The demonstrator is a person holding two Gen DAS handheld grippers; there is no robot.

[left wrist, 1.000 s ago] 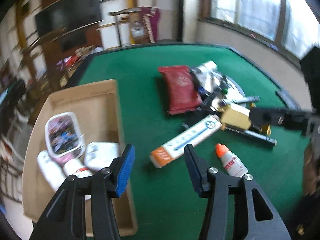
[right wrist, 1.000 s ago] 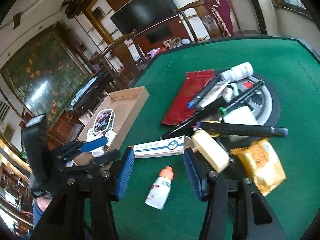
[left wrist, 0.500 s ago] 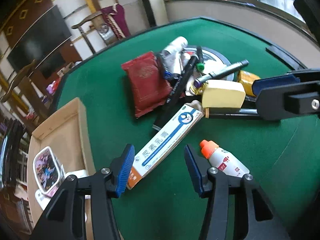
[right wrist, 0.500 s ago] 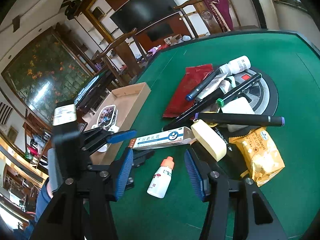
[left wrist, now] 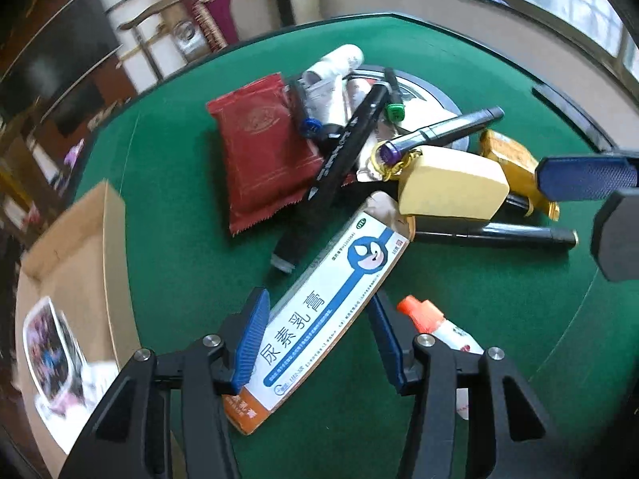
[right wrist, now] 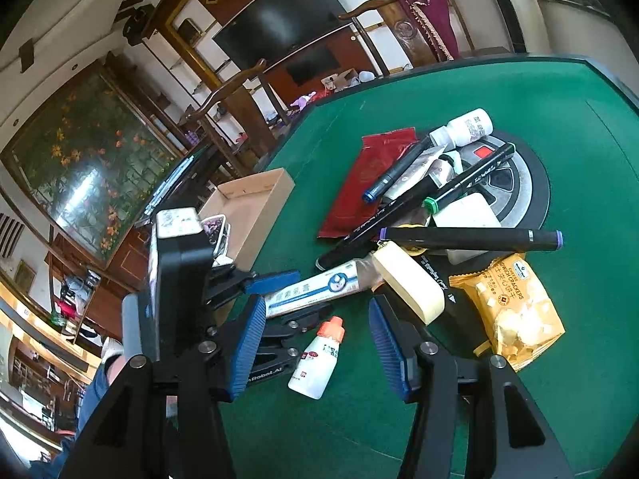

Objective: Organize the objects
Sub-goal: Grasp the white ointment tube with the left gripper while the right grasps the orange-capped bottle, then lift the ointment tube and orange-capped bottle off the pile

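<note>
A long white and blue ointment box (left wrist: 323, 311) with an orange end lies on the green table, and its near half sits between the open fingers of my left gripper (left wrist: 319, 335). The box also shows in the right wrist view (right wrist: 315, 293), with the left gripper (right wrist: 279, 295) around it. My right gripper (right wrist: 317, 339) is open and empty above a small white bottle with an orange cap (right wrist: 317, 357), which also shows in the left wrist view (left wrist: 439, 325). A cardboard box (left wrist: 76, 263) holding several items stands at the left.
A pile lies beyond: red pouch (left wrist: 259, 147), several black markers (left wrist: 343, 151), yellow sponge block (left wrist: 451, 187), yellow cracker bag (right wrist: 515, 311), white pill bottle (right wrist: 467, 125), round black disc (right wrist: 519, 183). The right gripper's blue finger (left wrist: 587, 175) shows at the right edge.
My left gripper has moved forward and down over the ointment box, which now lies between its fingers. The right gripper has barely moved.
</note>
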